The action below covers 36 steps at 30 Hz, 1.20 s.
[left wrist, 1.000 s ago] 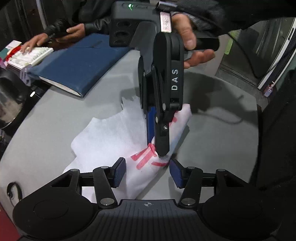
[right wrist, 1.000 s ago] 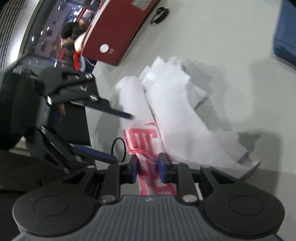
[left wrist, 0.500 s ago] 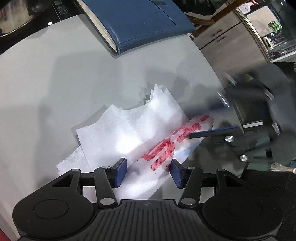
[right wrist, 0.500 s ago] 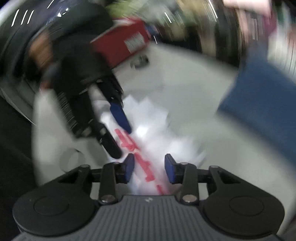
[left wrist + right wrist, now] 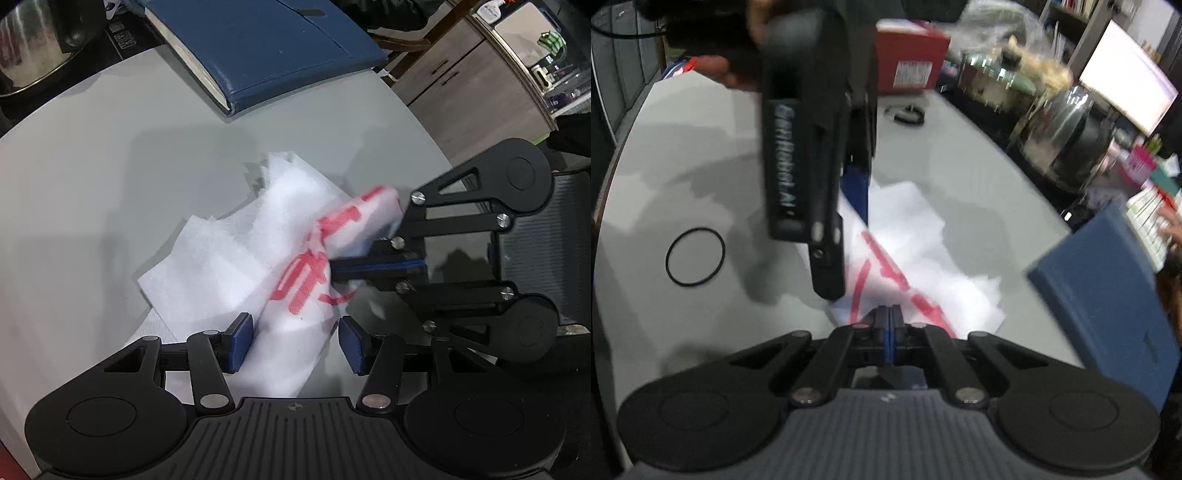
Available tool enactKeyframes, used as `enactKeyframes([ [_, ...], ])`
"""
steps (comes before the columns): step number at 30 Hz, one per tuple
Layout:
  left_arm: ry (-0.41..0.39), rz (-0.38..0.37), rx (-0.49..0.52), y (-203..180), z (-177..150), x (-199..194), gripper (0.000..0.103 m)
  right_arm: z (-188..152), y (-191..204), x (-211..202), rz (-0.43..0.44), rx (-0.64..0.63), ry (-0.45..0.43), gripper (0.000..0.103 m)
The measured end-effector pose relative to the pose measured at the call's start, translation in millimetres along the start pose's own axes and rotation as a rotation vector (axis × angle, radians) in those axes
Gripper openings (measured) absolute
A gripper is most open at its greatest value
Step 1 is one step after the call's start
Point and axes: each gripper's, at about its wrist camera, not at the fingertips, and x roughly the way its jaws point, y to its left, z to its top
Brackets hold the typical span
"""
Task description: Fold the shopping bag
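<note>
Right gripper [image 5: 334,266] pinched shut on the red-printed edge of the one shopping bag [image 5: 236,266], half-folded on the counter [image 5: 92,192], left gripper [image 5: 295,338] open astride it: mid-fold, next needing that edge carried over; also one blue folder [image 5: 266,48], one black ring [image 5: 695,256].

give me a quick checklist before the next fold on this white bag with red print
1. Right gripper shut on the white fabric shopping bag with red print: ok, fingers pinch its printed edge.
2. Left gripper gripping the bag: not ok, fingers stand apart, astride the rolled part.
3. Bag folded flat: not ok, rumpled, one end lifted.
4. Blue hardcover notebook clear of the bag: ok.
5. Black rubber ring clear of the bag: ok.
6. Grey round table bare beside the bag: ok.
</note>
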Motion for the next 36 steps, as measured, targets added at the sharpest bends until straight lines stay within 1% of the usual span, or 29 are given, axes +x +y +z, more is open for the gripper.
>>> enactKeyframes([
  [2, -0.004, 0.002, 0.002, -2.0, -1.6, -2.6, 0.053, 3.3, -4.6, 5.3, -0.003, 0.016, 0.003, 0.0],
  [4, -0.008, 0.011, 0.011, -5.3, -2.8, -5.2, 0.053, 6.7, -14.2, 9.9, 0.02, 0.077, 0.014, 0.001],
  [6, -0.005, 0.051, 0.039, -13.2, -0.9, -5.3, 0.053, 12.2, -28.3, 15.7, 0.065, 0.153, 0.037, 0.001],
  [7, -0.016, 0.102, 0.059, -17.8, -1.6, -9.8, 0.053, 15.3, -33.9, 18.2, 0.087, 0.175, 0.053, 0.001],
  [9, -0.072, 0.181, 0.092, -26.4, -5.4, -26.9, 0.053, 21.8, -45.3, 23.9, 0.125, 0.205, 0.093, 0.001],
  [11, -0.179, 0.3, 0.129, -39.9, -12.0, -52.2, 0.053, 27.0, -56.4, 27.4, 0.164, 0.234, 0.142, 0.001],
  [12, -0.227, 0.351, 0.13, -44.1, -14.2, -63.9, 0.053, 29.0, -60.5, 28.6, 0.181, 0.238, 0.162, 0.001],
  [14, -0.282, 0.41, 0.115, -46.5, -20.2, -74.1, 0.053, 32.7, -68.0, 32.2, 0.218, 0.246, 0.195, 0.001],
  [16, -0.255, 0.462, 0.115, -43.4, -16.0, -60.5, 0.053, 34.0, -79.2, 36.2, 0.265, 0.289, 0.223, 0.001],
  [17, -0.237, 0.468, 0.109, -41.0, -15.8, -52.2, 0.053, 33.3, -85.4, 38.4, 0.289, 0.321, 0.234, 0.0],
  [19, -0.237, 0.471, 0.051, -34.4, -16.3, -44.7, 0.053, 29.8, -98.6, 42.8, 0.335, 0.404, 0.25, 0.0],
  [21, -0.239, 0.483, -0.026, -23.8, -13.8, -41.0, 0.052, 21.5, -111.4, 46.4, 0.38, 0.513, 0.249, 0.0],
  [22, -0.226, 0.506, -0.033, -20.4, -13.7, -38.0, 0.052, 16.4, -116.7, 47.5, 0.398, 0.568, 0.244, 0.0],
  [23, -0.222, 0.531, -0.011, -21.6, -16.2, -35.0, 0.052, 11.7, -119.5, 47.6, 0.409, 0.609, 0.236, 0.0],
  [24, -0.218, 0.556, 0.012, -23.0, -18.9, -32.0, 0.052, 9.0, -119.3, 46.9, 0.41, 0.622, 0.227, 0.0],
  [25, -0.231, 0.565, 0.015, -23.7, -20.7, -31.4, 0.052, 7.4, -117.6, 45.8, 0.405, 0.621, 0.219, 0.0],
  [27, -0.269, 0.547, -0.027, -21.1, -24.0, -36.1, 0.052, 7.4, -113.2, 44.4, 0.388, 0.604, 0.213, 0.0],
  [29, -0.359, 0.534, -0.061, -20.9, -28.7, -52.9, 0.052, 8.7, -111.5, 45.3, 0.379, 0.599, 0.221, 0.0],
  [30, -0.403, 0.539, -0.054, -20.7, -30.7, -59.3, 0.052, 9.3, -111.5, 46.2, 0.378, 0.6, 0.227, 0.0],
  [31, -0.456, 0.542, -0.022, -29.4, -32.8, -72.3, 0.053, 9.4, -112.5, 47.3, 0.383, 0.605, 0.234, 0.0],
  [32, -0.488, 0.514, 0.029, -40.3, -33.8, -83.3, 0.053, 9.1, -113.6, 48.3, 0.389, 0.611, 0.239, 0.0],
  [33, -0.503, 0.466, 0.087, -48.0, -36.4, -91.4, 0.053, 8.6, -114.4, 48.8, 0.395, 0.617, 0.242, 0.0],
  [34, -0.501, 0.427, 0.164, -62.3, -37.9, -96.9, 0.053, 7.9, -115.2, 48.9, 0.4, 0.623, 0.243, 0.0],
  [36, -0.454, 0.416, 0.3, -82.6, -38.2, -90.1, 0.053, 7.5, -117.4, 49.6, 0.411, 0.633, 0.243, 0.0],
])
